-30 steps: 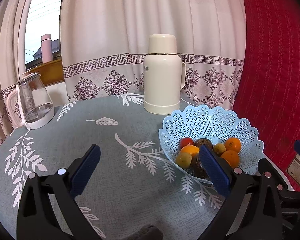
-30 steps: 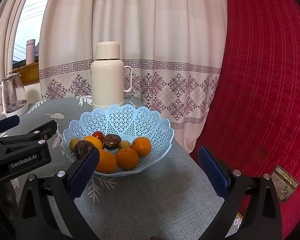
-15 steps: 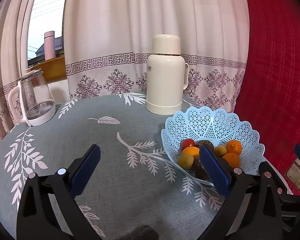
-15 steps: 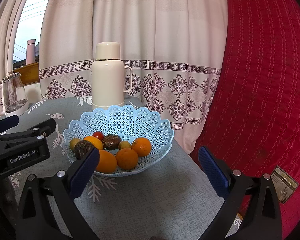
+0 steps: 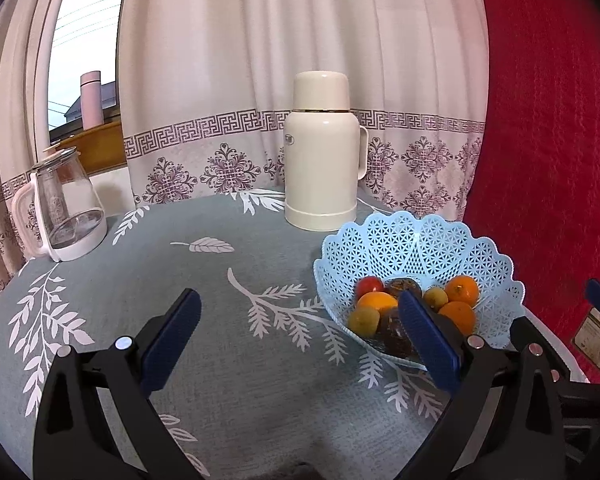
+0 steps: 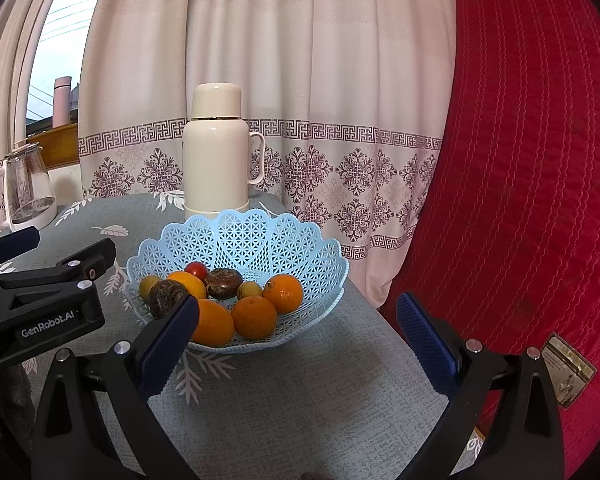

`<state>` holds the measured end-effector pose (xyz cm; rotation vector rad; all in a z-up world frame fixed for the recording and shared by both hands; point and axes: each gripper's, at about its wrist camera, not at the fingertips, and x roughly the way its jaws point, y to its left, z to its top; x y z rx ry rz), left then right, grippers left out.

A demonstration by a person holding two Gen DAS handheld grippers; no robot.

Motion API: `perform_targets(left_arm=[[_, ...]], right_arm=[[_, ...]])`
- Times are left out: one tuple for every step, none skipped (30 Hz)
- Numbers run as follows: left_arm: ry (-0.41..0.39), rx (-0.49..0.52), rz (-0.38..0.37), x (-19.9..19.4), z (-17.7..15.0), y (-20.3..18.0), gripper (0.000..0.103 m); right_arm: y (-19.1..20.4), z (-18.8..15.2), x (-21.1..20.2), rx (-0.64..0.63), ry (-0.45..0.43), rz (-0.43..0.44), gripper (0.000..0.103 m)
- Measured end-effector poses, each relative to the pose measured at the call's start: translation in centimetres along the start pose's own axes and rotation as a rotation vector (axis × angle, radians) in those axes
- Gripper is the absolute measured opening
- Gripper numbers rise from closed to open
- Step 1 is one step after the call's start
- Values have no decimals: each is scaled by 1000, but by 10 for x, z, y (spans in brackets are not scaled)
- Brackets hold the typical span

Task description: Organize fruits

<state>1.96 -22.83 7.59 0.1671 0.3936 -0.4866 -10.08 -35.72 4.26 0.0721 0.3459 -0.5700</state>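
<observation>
So the pale blue lattice plastic fruit basket [image 6: 240, 240] sits just ahead-left of the right gripper [image 6: 298, 332], nearer than the left gripper [image 5: 300, 336]; both gape wide, empty

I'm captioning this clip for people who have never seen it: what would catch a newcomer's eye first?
First, the pale blue lattice basket near the right edge of the grey leaf-print table, holding oranges, a small red fruit and dark brown ones. Behind it stands a tall cream thermos against the patterned curtain, with a bright red quilted cover filling the right side. Both grippers hover open, empty.
</observation>
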Motion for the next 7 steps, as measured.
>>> perform_targets(left_arm=[[1,-2,-1,0,0,0,100],[2,-6,-1,0,0,0,100],[5,-12,-1,0,0,1,100],[8,-16,-2,0,0,2,100],[11,-20,-1,1,0,3,100],[13,-22,0,1,0,3,100],[16,-24,1,1,0,3,100]], right_arm=[[0,0,0,0,1,0,98],[0,1,1,-1,2,0,98],[0,0,0,-1,2,-1,98],[0,0,0,-1,2,-1,98],[1,0,0,-1,1,-1,98],[1,0,0,-1,2,-1,98],[1,0,0,-1,3,-1,98]])
